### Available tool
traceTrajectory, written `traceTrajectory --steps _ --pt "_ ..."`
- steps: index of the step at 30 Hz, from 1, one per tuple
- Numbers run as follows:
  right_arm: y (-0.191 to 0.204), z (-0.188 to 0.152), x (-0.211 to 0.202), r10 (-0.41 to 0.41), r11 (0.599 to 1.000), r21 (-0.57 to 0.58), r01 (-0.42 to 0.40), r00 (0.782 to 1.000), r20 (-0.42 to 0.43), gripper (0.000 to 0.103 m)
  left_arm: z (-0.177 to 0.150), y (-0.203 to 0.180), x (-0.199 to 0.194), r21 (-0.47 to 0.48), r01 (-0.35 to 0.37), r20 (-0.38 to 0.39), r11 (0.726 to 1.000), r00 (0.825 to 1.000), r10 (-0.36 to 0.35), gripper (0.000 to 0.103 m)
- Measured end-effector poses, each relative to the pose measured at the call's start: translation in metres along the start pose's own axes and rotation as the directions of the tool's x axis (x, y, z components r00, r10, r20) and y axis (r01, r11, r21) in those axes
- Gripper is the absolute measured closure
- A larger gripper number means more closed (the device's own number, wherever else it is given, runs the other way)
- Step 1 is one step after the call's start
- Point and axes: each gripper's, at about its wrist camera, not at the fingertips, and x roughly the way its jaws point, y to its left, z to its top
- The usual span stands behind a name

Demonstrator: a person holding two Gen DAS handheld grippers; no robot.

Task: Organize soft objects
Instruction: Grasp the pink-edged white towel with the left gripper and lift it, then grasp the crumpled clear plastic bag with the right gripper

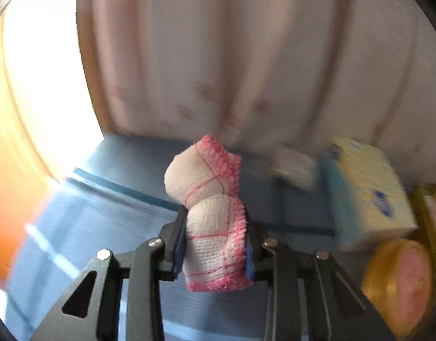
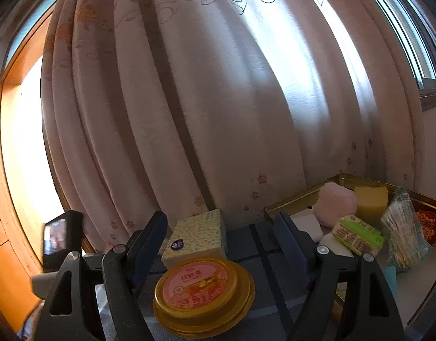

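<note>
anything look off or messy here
Nothing is spilled or damaged. The only oddity: the pink-edged cloth is bunched unevenly in the left gripper, flopping above it. The gold tray is crowded, its items piled loosely.

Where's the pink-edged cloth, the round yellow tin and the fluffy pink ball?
cloth (image 1: 215, 216): left wrist view, on its white middle, between the gripper's fingers.
tin (image 2: 201, 287): right wrist view, on its pink lid label.
pink ball (image 2: 336, 203): right wrist view, on its fuzzy middle, in the tray.
</note>
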Motion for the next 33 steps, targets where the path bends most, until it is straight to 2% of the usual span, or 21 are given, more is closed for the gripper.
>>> traceTrajectory --steps 3,7,10,12,14,17,19,22,26,33 --pt "0.006 -0.001 0.003 0.008 1.0 -0.026 -0.009 1.0 -0.013 0.024 0.001 0.029 -0.004 -0.018 -0.095 0.046 0.995 0.994 0.095 0.072" --pt "0.024 -0.005 0.017 0.083 0.992 -0.091 -0.091 0.993 -0.086 0.024 -0.002 0.061 -0.004 -0.134 -0.061 0.035 0.989 0.997 0.066 0.072" --pt "0.048 -0.006 0.025 0.137 0.982 -0.112 -0.15 0.984 -0.115 0.025 -0.005 0.071 -0.007 -0.168 -0.064 0.044 0.984 0.996 0.072 0.072" --pt "0.072 -0.004 0.037 0.174 0.972 -0.131 -0.196 0.971 -0.163 0.032 -0.007 0.073 -0.013 -0.169 -0.095 0.07 0.981 0.992 0.108 0.072" --pt "0.092 -0.003 0.052 0.192 0.966 -0.134 -0.221 0.961 -0.2 0.032 -0.007 0.071 -0.019 -0.165 -0.137 0.105 0.977 0.982 0.156 0.072" --pt "0.123 -0.005 0.09 0.194 0.964 -0.12 -0.239 0.934 -0.3 0.035 -0.009 0.076 -0.028 -0.182 -0.203 0.14 0.962 0.963 0.229 0.072" --pt "0.142 -0.009 0.121 0.174 0.968 -0.108 -0.227 0.915 -0.365 0.044 -0.012 0.082 -0.03 -0.211 -0.213 0.136 0.954 0.96 0.245 0.072" --pt "0.166 -0.019 0.158 0.13 0.97 -0.127 -0.205 0.887 -0.443 0.049 -0.014 0.088 -0.027 -0.253 -0.208 0.105 0.945 0.965 0.241 0.072" --pt "0.186 -0.038 0.196 0.059 0.973 -0.162 -0.167 0.851 -0.522 0.049 -0.01 0.089 -0.022 -0.284 -0.211 0.083 0.935 0.966 0.243 0.072" --pt "0.18 -0.058 0.246 -0.072 0.985 -0.168 -0.039 0.79 -0.609 0.049 -0.007 0.095 -0.026 -0.295 -0.204 0.06 0.933 0.971 0.231 0.072"
